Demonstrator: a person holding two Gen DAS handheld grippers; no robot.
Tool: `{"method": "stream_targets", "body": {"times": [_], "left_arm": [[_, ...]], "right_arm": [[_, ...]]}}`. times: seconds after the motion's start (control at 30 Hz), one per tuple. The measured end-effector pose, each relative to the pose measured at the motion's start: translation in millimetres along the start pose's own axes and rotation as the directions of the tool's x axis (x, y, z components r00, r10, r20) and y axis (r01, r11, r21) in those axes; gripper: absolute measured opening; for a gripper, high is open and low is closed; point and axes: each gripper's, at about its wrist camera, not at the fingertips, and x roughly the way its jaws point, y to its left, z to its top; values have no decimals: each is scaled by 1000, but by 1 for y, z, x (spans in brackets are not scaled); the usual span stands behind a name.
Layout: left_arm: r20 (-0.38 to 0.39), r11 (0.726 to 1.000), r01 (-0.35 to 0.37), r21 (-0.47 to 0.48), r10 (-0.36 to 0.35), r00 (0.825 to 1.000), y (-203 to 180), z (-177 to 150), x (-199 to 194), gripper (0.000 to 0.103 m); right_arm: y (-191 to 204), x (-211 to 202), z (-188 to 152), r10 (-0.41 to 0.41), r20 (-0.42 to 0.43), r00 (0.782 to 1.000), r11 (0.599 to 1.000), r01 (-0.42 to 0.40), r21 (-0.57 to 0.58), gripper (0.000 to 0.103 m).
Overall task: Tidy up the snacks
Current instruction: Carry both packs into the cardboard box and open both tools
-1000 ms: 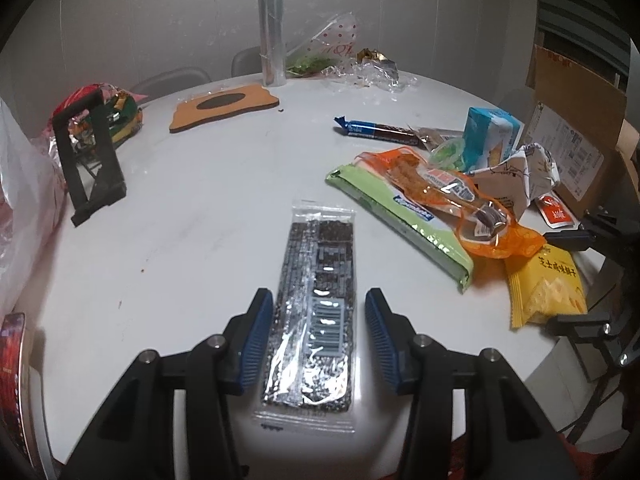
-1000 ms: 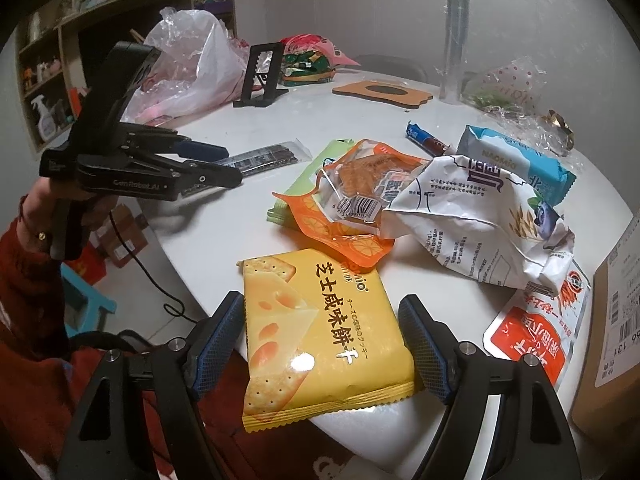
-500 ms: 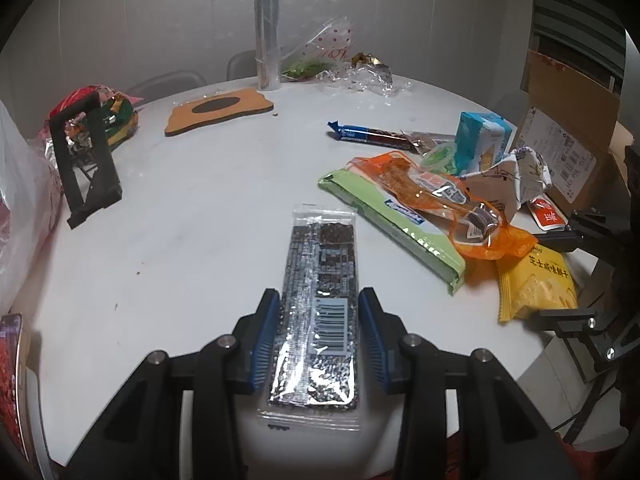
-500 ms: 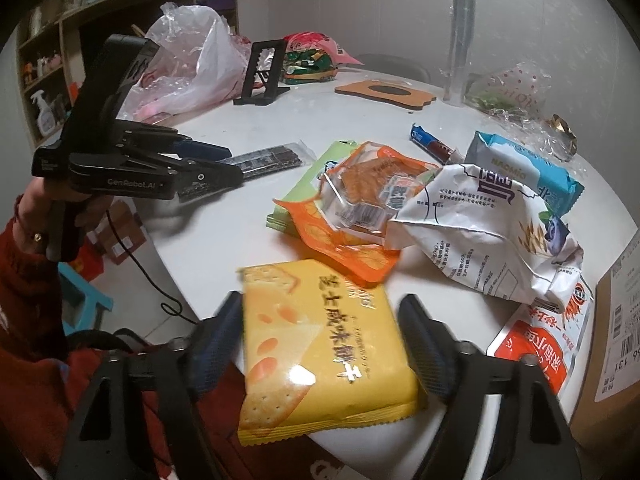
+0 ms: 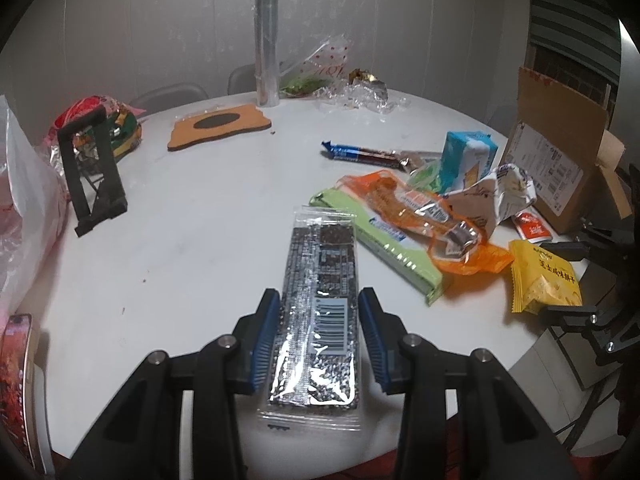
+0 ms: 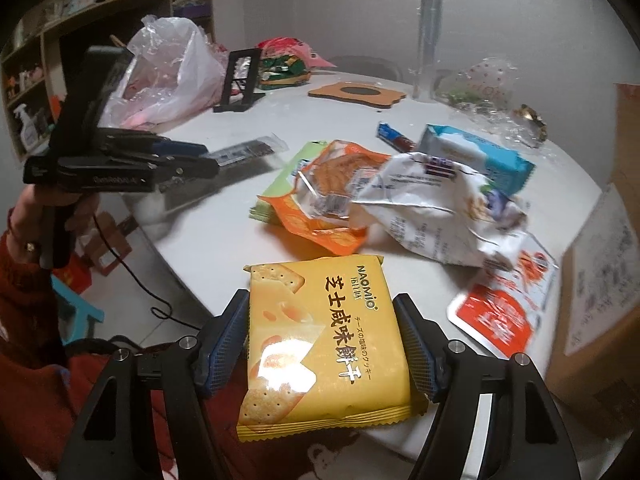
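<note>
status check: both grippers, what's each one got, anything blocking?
Left gripper shut on dark seaweed pack. Right gripper just closed on yellow cracker pack. Loose snack pile just ahead, not blocking.

The green packet (image 6: 282, 178) lies mostly hidden under the orange bag (image 6: 320, 204); the white bag (image 6: 436, 208) and red sachet (image 6: 500, 312) are motion-blurred.

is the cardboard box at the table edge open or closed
Open: the cardboard box has its top flap standing up. Contents cannot be seen.
</note>
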Motion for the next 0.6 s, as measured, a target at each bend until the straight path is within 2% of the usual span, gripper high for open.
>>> {"method": "stream_targets", "body": {"times": [0.37,0.6], "left_arm": [[75,999,35,32,-37,996,-22,27,-19,38],[158,996,51,73,-62,986,-39,59,-42,38]], "right_arm": [[-7,-31,-3,-45,52,998,999,43,31,68],[-4,-53,11,-31,113,993,999,27,34,68]]}}
